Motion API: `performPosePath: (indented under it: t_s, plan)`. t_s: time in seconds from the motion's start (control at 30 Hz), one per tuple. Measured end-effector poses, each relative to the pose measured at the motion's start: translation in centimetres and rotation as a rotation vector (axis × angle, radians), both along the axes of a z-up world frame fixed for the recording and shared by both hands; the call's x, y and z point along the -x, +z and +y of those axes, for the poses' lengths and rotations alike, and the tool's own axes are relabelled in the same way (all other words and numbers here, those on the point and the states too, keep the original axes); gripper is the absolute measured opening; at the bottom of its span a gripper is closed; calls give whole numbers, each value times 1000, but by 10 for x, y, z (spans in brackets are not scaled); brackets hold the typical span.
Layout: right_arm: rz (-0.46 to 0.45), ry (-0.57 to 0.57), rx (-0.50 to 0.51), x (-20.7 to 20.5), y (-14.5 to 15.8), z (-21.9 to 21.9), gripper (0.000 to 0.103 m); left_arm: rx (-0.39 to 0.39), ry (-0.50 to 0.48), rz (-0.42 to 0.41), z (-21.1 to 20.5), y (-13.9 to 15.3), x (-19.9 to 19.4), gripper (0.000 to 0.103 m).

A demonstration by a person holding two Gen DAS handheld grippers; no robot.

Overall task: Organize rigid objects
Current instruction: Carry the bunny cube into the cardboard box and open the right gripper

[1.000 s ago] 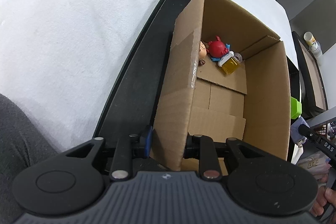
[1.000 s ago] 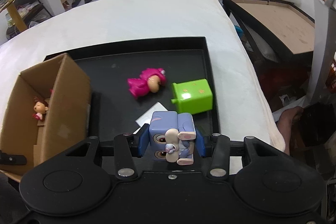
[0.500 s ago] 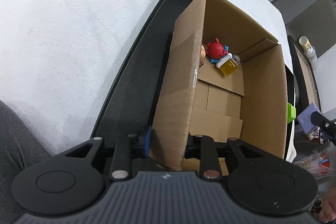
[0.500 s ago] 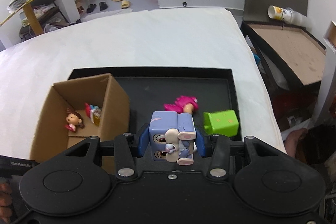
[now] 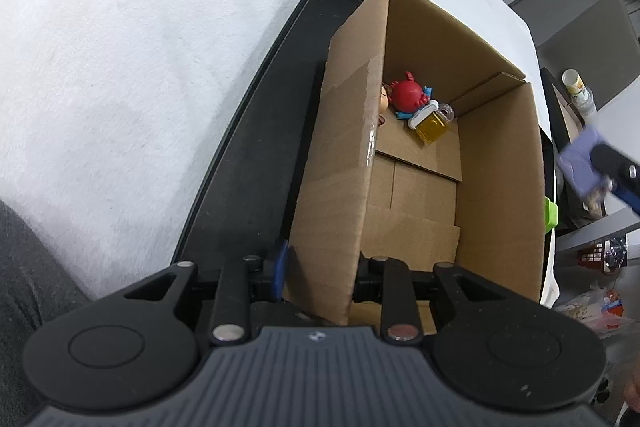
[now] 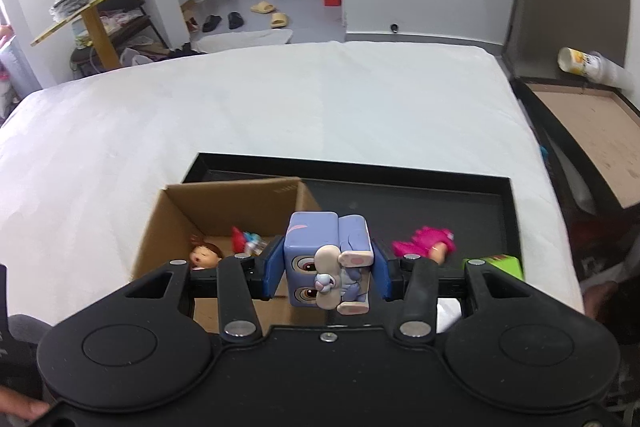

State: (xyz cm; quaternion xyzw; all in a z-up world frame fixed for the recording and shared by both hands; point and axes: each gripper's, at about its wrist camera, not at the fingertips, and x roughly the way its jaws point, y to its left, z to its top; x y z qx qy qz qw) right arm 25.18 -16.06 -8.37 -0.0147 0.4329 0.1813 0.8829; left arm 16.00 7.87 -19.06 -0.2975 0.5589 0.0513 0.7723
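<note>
While clamped between blue pads, boxy lavender toy (image 6: 326, 259) overhangs corrugated cardboard box (image 6: 224, 203) — matte.

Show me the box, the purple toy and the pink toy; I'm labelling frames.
box (image 5: 496, 187), left wrist view, inner side wall.
purple toy (image 6: 310, 239), right wrist view, front face.
pink toy (image 6: 424, 241), right wrist view, body.

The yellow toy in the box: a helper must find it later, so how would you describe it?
Look in the open cardboard box on the black tray, at its far end. Beside the red round figure lies the yellow toy, the only see-through amber block, with a clear handle.
</note>
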Motion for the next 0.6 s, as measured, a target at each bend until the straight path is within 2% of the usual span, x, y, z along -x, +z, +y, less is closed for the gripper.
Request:
performPosePath:
  t_s: [0.6]
  plan:
    - [-21,131,54,-22,-13,71,44,16,-12,-13,2,-2,0,28]
